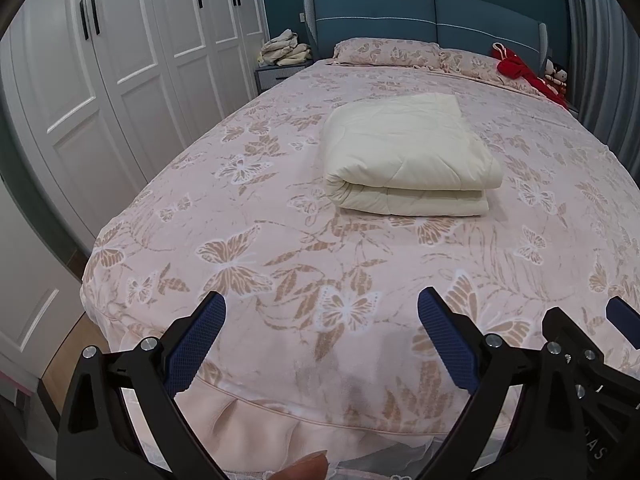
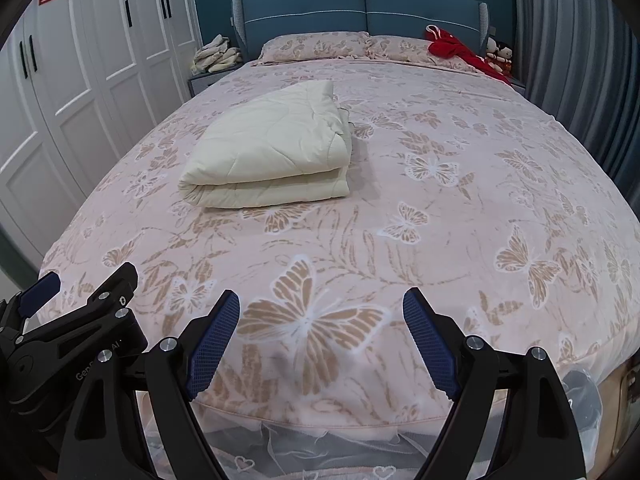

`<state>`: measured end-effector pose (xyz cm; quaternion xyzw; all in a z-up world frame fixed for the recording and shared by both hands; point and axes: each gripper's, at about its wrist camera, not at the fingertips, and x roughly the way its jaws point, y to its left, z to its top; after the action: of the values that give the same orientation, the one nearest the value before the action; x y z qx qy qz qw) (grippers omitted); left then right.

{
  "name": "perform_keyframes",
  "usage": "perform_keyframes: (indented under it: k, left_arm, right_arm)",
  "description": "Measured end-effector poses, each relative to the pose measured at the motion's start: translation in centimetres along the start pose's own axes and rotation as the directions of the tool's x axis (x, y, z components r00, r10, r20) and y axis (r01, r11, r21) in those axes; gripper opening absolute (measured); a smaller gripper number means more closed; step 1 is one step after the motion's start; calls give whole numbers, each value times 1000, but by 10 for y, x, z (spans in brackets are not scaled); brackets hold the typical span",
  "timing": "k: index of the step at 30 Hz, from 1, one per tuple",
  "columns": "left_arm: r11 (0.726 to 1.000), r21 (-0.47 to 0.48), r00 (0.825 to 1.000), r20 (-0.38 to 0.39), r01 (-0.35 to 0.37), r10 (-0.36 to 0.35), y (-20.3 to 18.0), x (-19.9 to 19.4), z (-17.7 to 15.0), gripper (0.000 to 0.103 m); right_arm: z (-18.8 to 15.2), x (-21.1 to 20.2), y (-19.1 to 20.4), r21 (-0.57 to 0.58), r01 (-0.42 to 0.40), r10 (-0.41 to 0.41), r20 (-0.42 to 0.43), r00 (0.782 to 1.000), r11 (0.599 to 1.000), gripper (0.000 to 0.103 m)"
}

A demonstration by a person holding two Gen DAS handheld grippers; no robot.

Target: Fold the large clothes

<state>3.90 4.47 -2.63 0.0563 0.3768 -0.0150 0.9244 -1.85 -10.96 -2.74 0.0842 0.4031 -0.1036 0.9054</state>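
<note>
A cream quilted blanket lies folded into a thick rectangle on the pink butterfly bedspread, mid-bed; it also shows in the right wrist view, left of centre. My left gripper is open and empty above the bed's foot edge, well short of the blanket. My right gripper is open and empty too, over the foot of the bedspread. Each gripper appears at the edge of the other's view: the right gripper, the left gripper.
White wardrobe doors run along the left. A blue headboard and pillows are at the far end, with red clothing and dolls at the right pillow. Beige clothes sit on a nightstand. Grey curtain on the right.
</note>
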Motion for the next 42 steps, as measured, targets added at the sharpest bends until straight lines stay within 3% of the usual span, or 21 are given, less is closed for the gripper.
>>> perform_keyframes:
  k: [42]
  left_arm:
    - [1000,10,1000,12,-16,16,2,-3,6,94]
  right_arm:
    - [0,-4,2,9,8,-9,12,1000,1000,82]
